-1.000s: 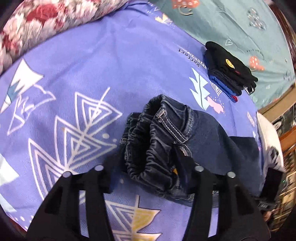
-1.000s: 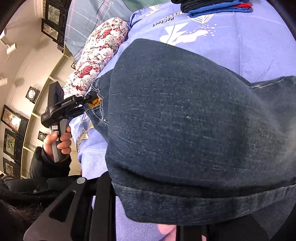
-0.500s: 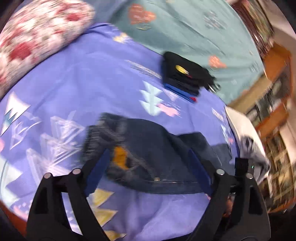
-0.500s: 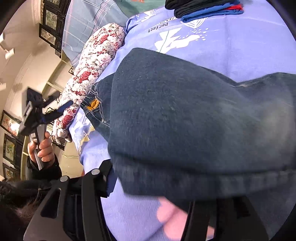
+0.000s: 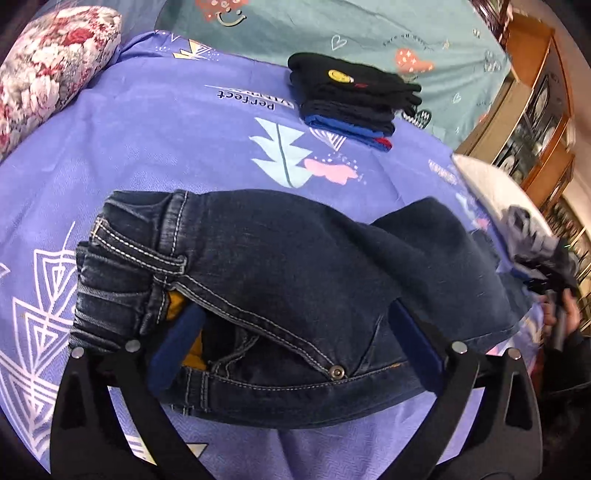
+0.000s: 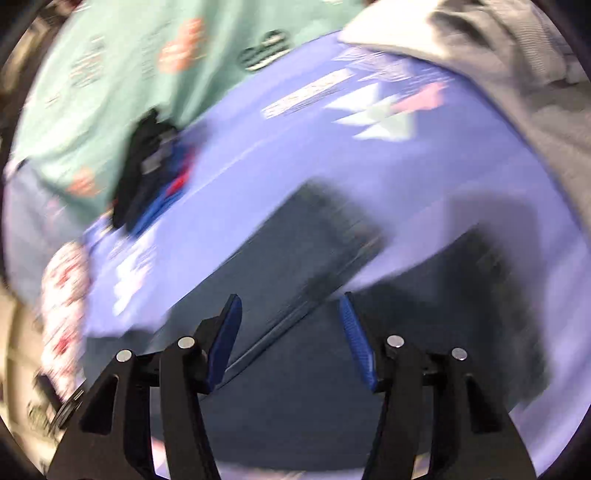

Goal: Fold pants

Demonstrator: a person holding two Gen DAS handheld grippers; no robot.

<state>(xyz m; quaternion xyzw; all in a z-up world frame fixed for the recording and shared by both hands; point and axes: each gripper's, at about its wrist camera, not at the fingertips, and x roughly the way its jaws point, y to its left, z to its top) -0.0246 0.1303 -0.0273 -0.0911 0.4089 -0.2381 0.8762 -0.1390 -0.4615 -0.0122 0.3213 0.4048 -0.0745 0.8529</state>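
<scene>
Dark denim jeans (image 5: 280, 280) lie folded on the purple patterned bedsheet (image 5: 155, 122) in the left wrist view, filling the middle and lower part of the frame, waistband bunched at centre left with a yellow tag showing by it. The left hand-held gripper (image 5: 295, 350) sits at the bottom of the frame with its jaws spread wide; they have just been opening, the blue pads stand either side of the jeans' lower fold and neither presses on the cloth. At upper centre a stack of folded clothes (image 5: 351, 92), black on top with blue and red beneath, rests where the purple sheet meets a teal sheet (image 5: 369, 33). A floral pillow (image 5: 48, 70) fills the upper left. At the right edge a hand (image 5: 565, 314) grips a handle near a crumpled heap of clothing (image 5: 532, 236).

From the right wrist the view is badly smeared. The right hand-held gripper (image 6: 291, 336) stands at bottom centre, jaws about halfway apart and just opened, holding nothing. The jeans (image 6: 303, 295) spread below and beyond it across the lower half of the frame. The clothes stack (image 6: 147, 166) blurs at centre left, with grey fabric (image 6: 498, 66) in the upper right.
</scene>
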